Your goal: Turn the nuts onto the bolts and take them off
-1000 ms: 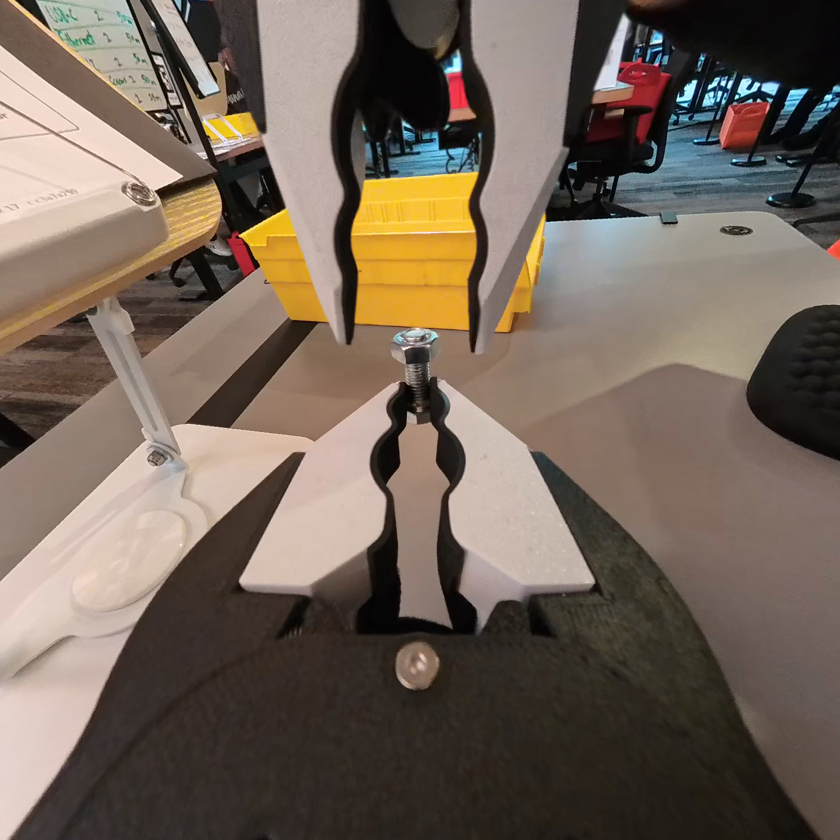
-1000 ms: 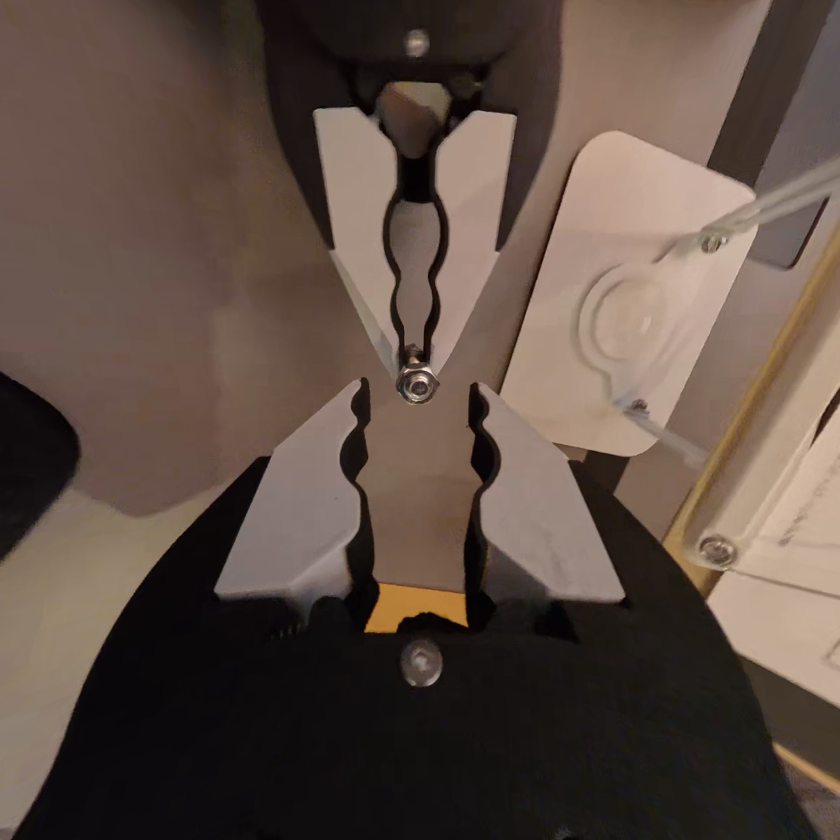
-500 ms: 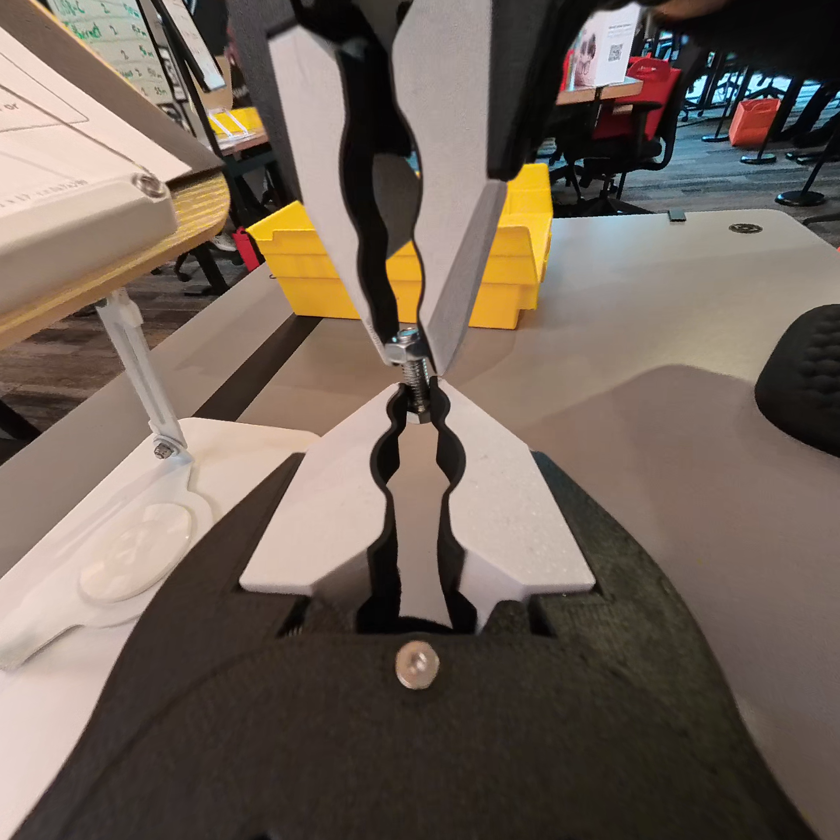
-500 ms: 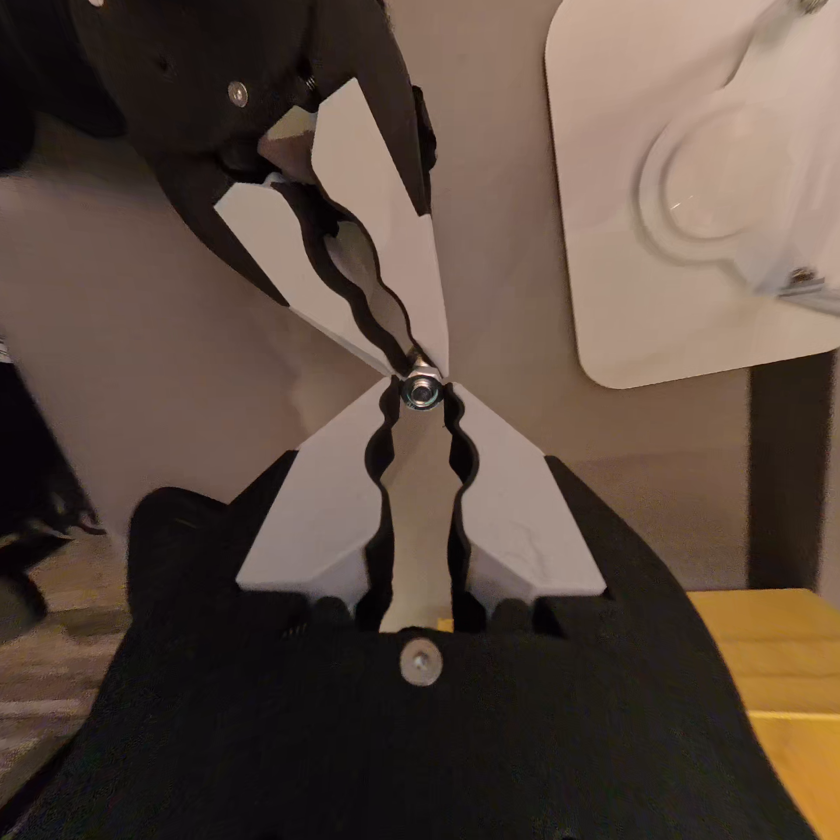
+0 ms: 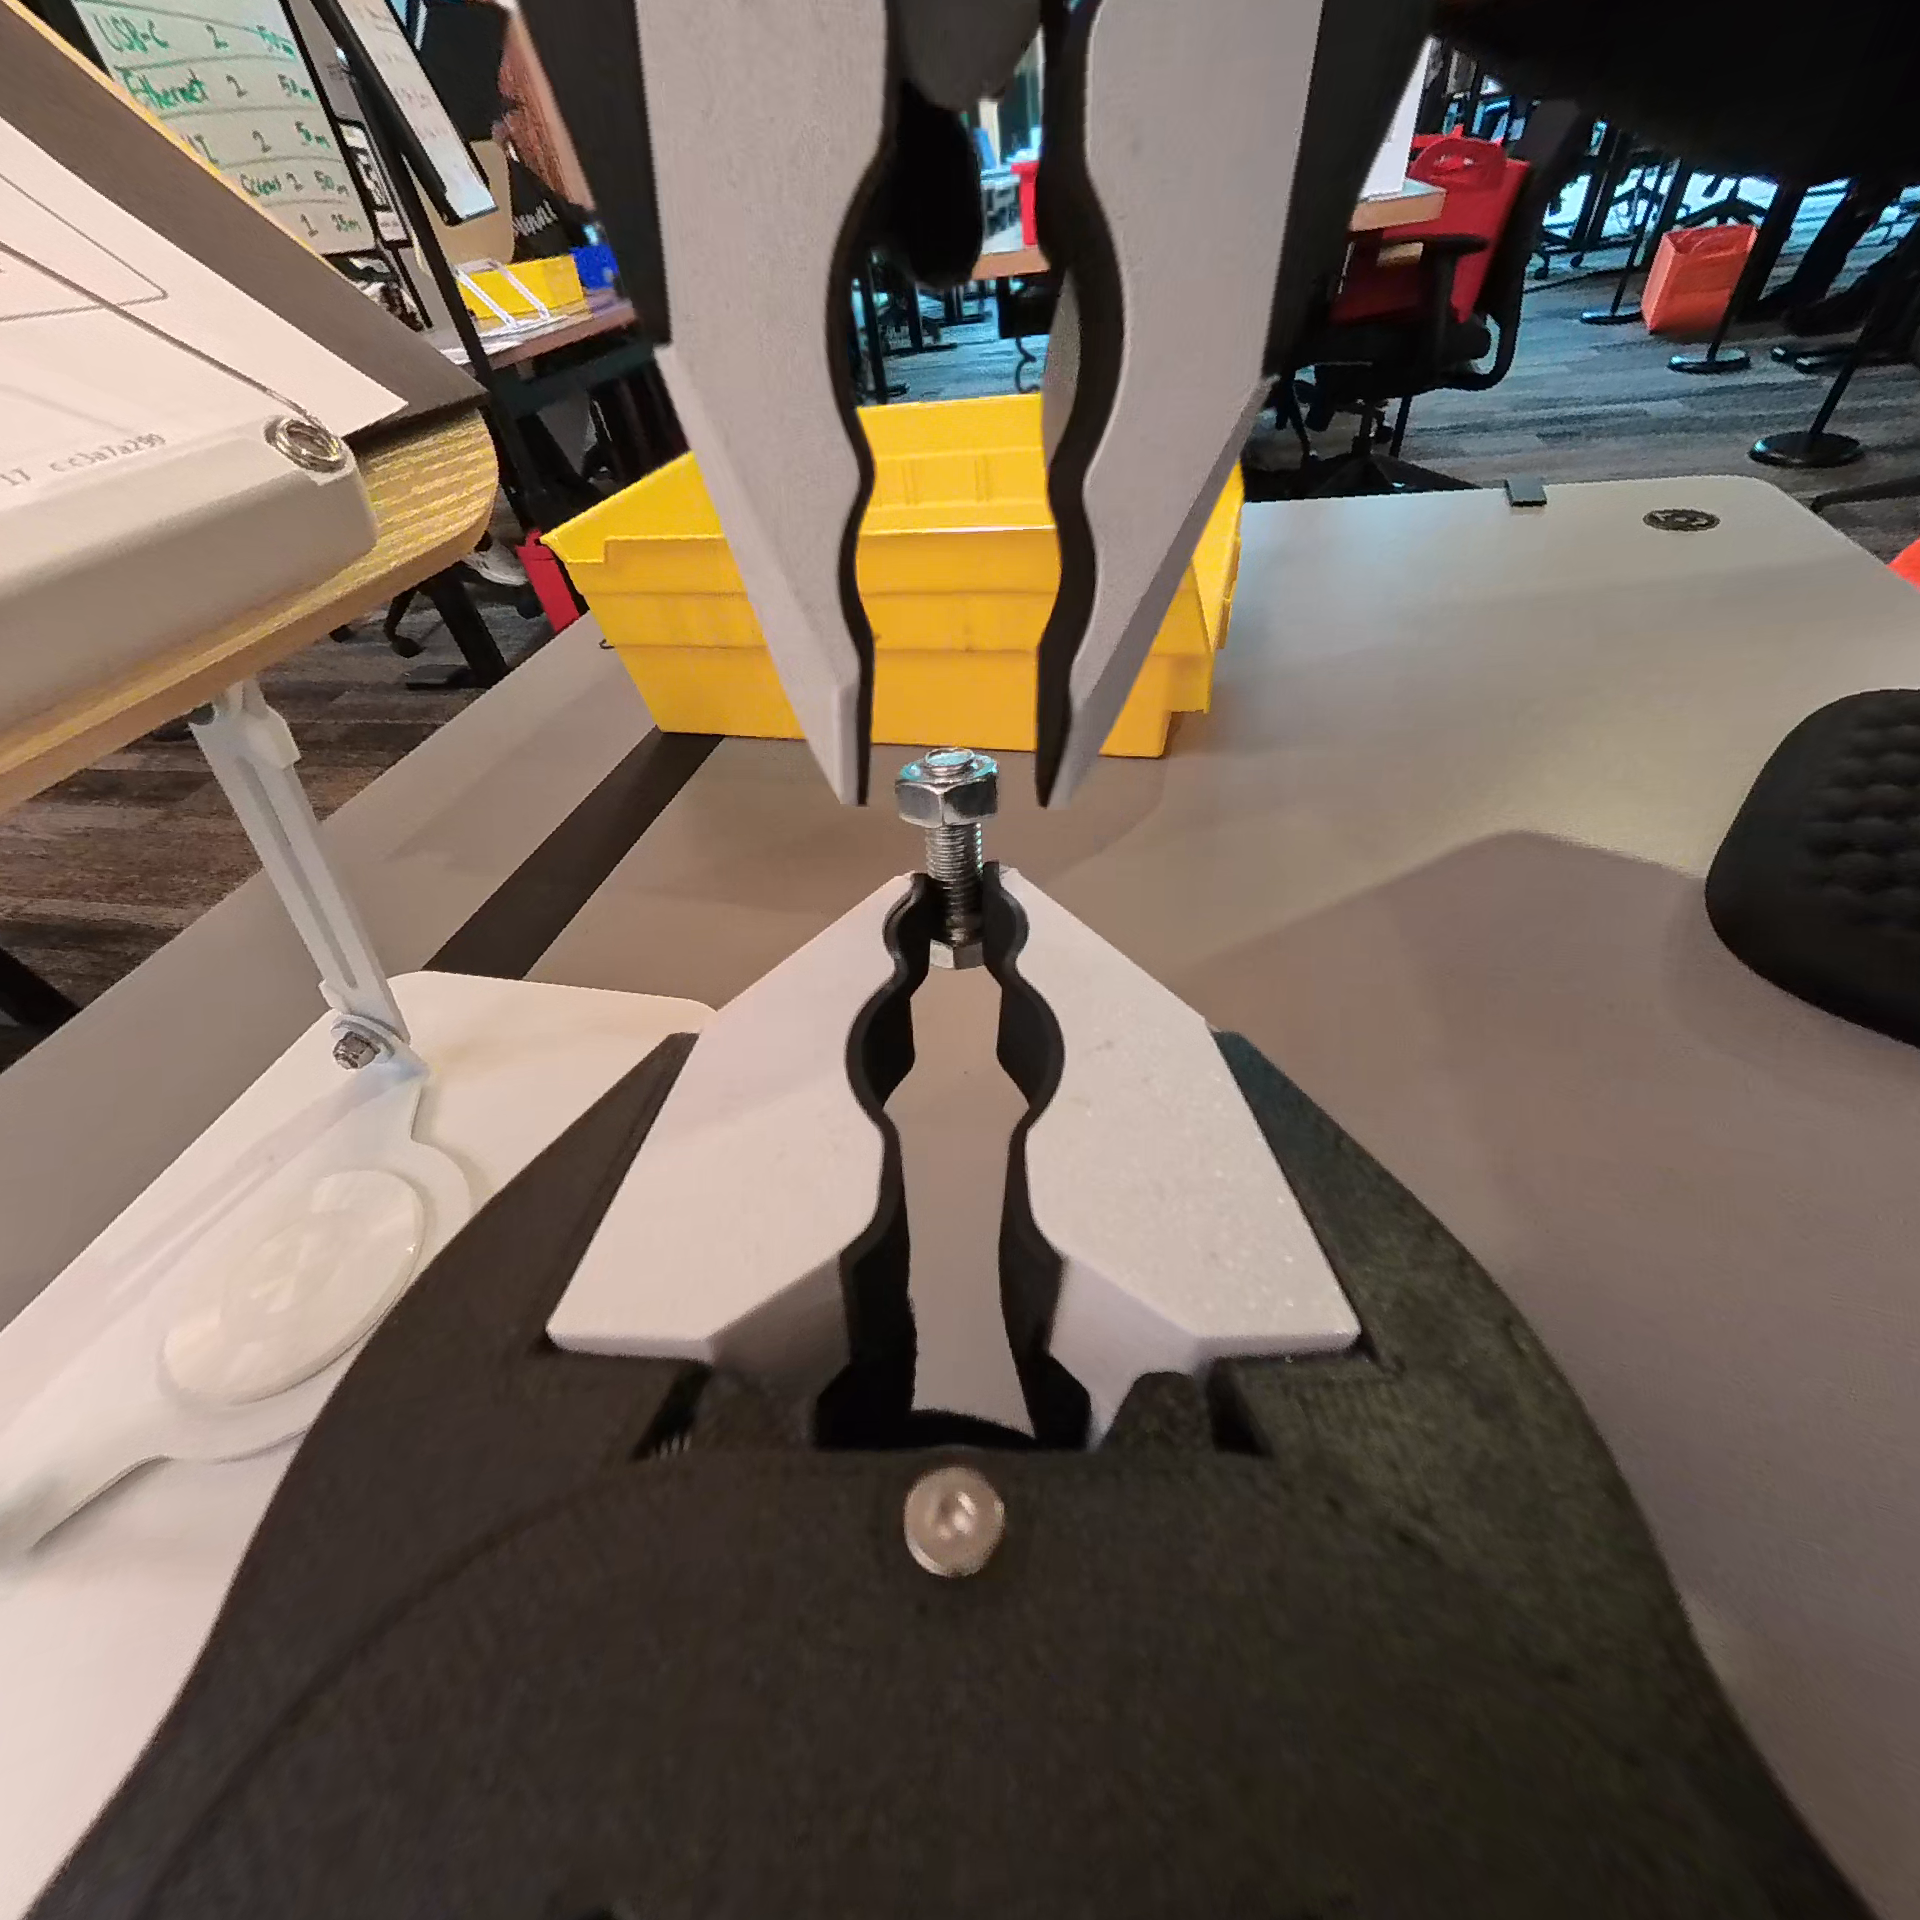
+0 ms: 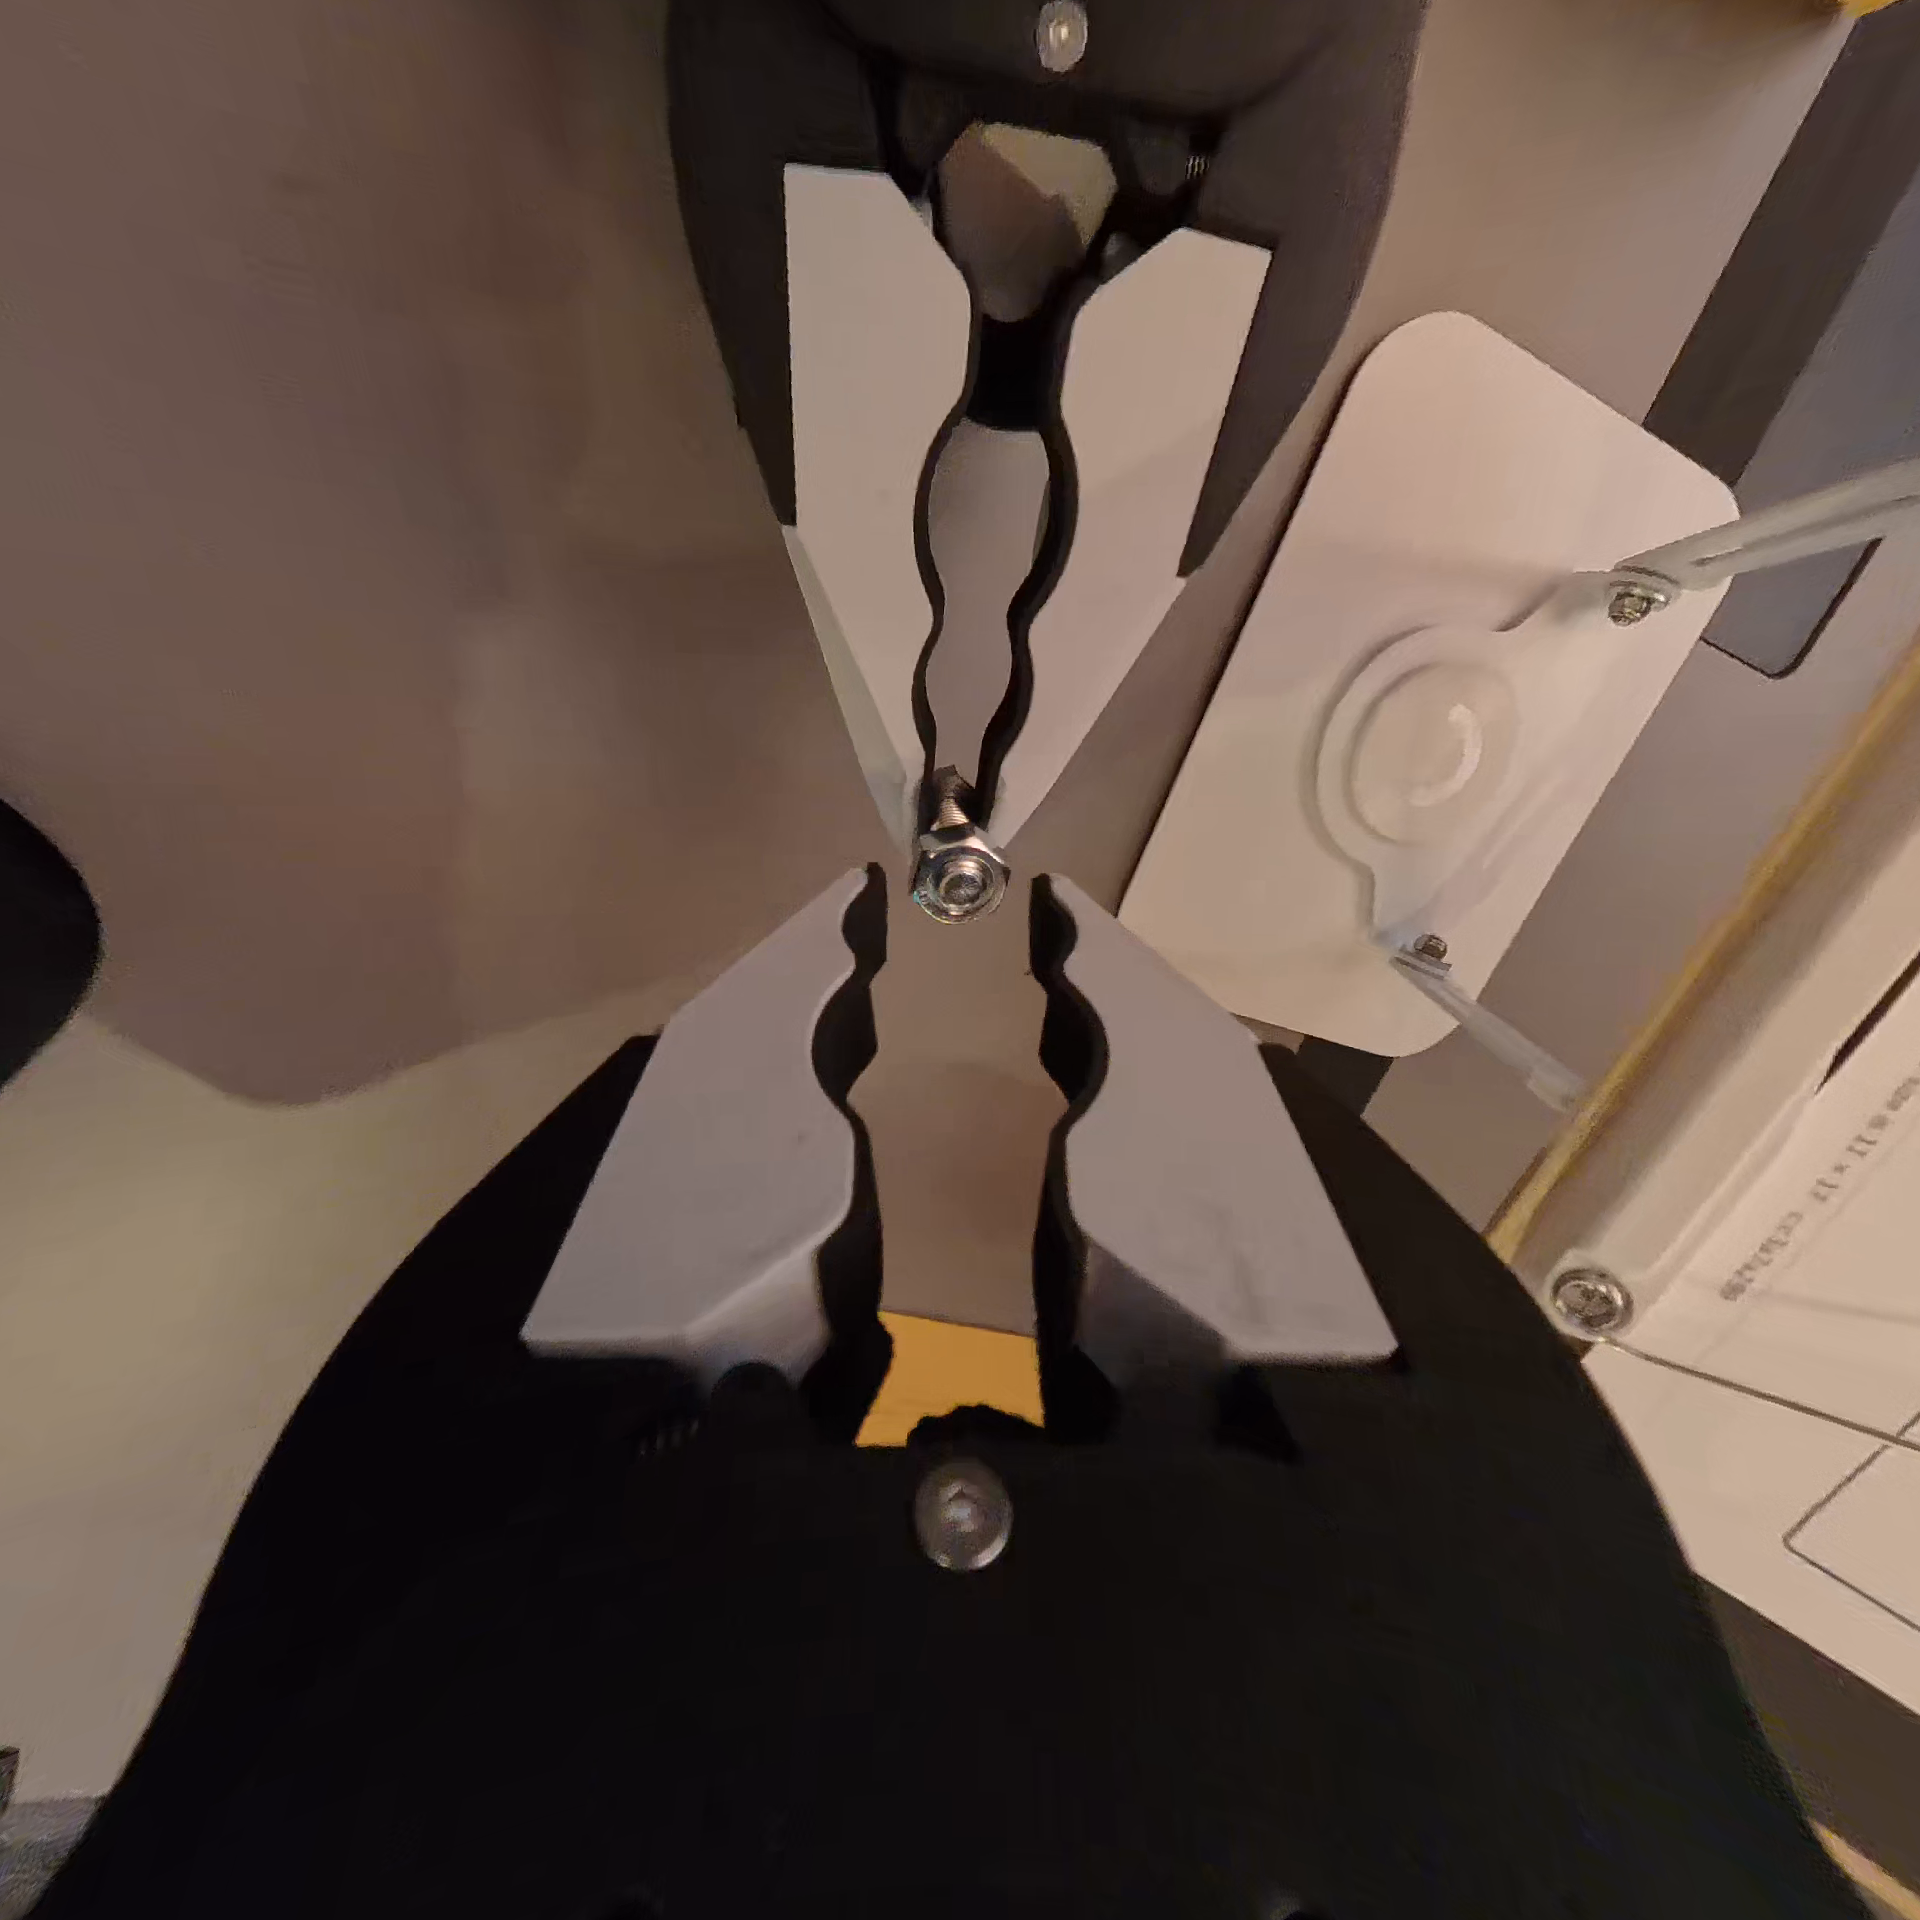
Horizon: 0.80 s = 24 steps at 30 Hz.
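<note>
My left gripper (image 5: pixel 954 909) is shut on a steel bolt (image 5: pixel 952 868) and holds it upright above the grey table (image 5: pixel 1455 1039), gripping the lower shaft with the head just below the tips. A hex nut (image 5: pixel 945 798) sits at the top end of the thread. My right gripper (image 5: pixel 950 792) comes down from above, open, with one fingertip on each side of the nut and not touching it. In the right wrist view the nut (image 6: pixel 958 883) lies between my open right gripper's tips (image 6: pixel 956 888), and the left gripper (image 6: pixel 958 805) holds the bolt beyond it.
A yellow bin (image 5: pixel 935 623) stands behind on the table. A white stand base with a suction pad (image 5: pixel 312 1195) is at the left, carrying a tilted board with paper (image 5: pixel 156 416). A black padded object (image 5: pixel 1829 862) lies at the right.
Half a second ago my right gripper was shut on the nut and twisted to one side. Now it has let go, opened and swung back straight. The left gripper and bolt stayed still.
</note>
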### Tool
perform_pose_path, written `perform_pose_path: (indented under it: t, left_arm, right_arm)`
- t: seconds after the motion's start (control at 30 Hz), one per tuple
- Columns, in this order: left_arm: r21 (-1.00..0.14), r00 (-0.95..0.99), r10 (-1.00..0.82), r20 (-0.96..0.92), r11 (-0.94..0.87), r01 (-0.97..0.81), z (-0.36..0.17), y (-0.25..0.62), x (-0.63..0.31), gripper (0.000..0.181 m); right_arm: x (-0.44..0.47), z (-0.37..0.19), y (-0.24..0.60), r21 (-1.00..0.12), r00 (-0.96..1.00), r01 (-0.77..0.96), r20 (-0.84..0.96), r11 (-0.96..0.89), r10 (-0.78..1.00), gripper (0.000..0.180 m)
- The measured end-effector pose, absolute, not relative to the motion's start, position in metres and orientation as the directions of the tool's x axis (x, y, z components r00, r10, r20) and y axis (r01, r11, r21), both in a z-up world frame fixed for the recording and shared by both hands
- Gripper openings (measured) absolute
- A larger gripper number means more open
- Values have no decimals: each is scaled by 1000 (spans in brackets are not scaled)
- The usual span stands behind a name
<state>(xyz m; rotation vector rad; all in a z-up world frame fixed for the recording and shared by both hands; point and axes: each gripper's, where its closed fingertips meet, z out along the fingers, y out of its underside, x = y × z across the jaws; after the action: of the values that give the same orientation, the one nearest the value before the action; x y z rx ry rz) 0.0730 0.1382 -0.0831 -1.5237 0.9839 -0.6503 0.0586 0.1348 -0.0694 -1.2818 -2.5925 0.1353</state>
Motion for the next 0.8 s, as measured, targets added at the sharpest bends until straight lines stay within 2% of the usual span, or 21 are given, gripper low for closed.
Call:
perform_pose_path:
  t: [0.03,0.17,0.23,0.3,0.37,0.57,0.8]
  left_arm:
    - [-974,495,-860,-119,4,-227,-83,138,73,7]
    - [-973,499,-859,-119,1,-230,-84,139,72,7]
    - [-974,505,-855,-118,-1,-228,-83,140,71,7]
    - [-976,510,-854,-108,-7,-219,-83,141,69,8]
    - [-974,505,-856,-112,-7,-228,-85,141,69,7]
    - [-975,502,-857,-114,-1,-222,-83,139,71,7]
    - [-978,504,-857,-105,-2,-207,-80,139,70,7]
  right_arm:
    - [58,-71,136,-172,-591,768,183,617,786,20]
    - [56,-74,135,-184,-561,794,149,580,815,16]
    - [55,-74,135,-223,-383,896,46,383,923,16]
    - [53,-74,133,-247,-103,966,-117,71,988,16]
    - [54,-76,130,-239,-18,971,-191,-29,981,24]
    - [58,-67,139,-306,-114,949,-116,74,987,48]
    - [62,-66,137,-434,-195,888,-55,152,979,45]
